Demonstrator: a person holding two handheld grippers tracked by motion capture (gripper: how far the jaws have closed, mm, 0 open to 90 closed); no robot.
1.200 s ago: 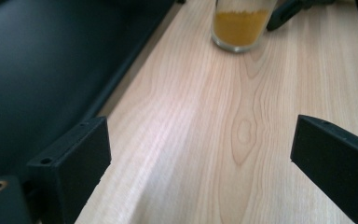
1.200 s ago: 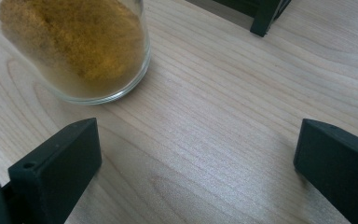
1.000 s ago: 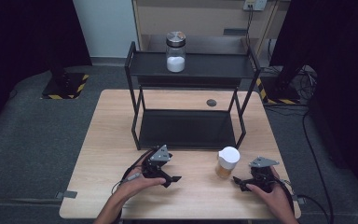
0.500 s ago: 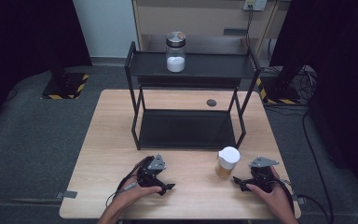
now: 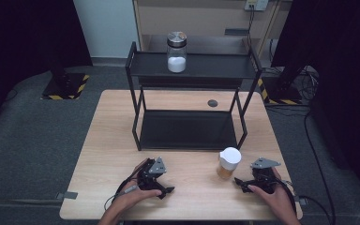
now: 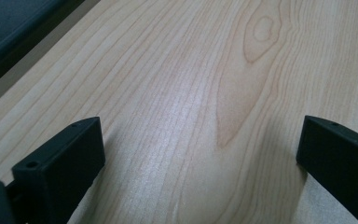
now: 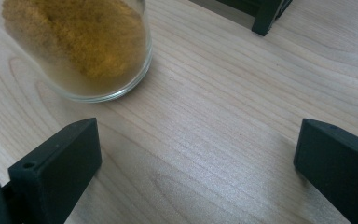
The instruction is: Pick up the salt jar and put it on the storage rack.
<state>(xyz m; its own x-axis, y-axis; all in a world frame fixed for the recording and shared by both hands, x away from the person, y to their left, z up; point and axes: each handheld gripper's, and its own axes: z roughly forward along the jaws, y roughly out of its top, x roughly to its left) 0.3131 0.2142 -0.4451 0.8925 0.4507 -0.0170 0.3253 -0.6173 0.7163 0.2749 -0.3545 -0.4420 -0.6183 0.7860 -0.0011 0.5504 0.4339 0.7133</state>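
Between the left jaws: bare tabletop (image 6: 205,93), nothing held or touched.
Left gripper (image 5: 161,183): jaws stand wide and have just been opening further, with only wood grain in the gap; the hand rests low on the near part of the tabletop.
Ahead of the left jaws, well apart: a black two-tier rack (image 5: 192,98) with a glass jar of white powder (image 5: 176,51) on its top shelf.
Spice jar (image 5: 228,163): a small clear glass jar with a white lid and orange-brown powder inside, standing upright between the two grippers, nearer the right one.
Seen from the right jaws: the spice jar sits just ahead and toward the left jaw, apart from both pads, not between them.
Handling, as a judgement: light, rigid, smooth glass, likely slippery and breakable if knocked over; the rounded base may skid on the wood.
Where to grip: across the straight glass wall, below the lid and above the curved base, squarely so it stays upright.
Right gripper (image 5: 246,183): jaws wide apart, holding nothing, pads clear of the glass, only tabletop between them.
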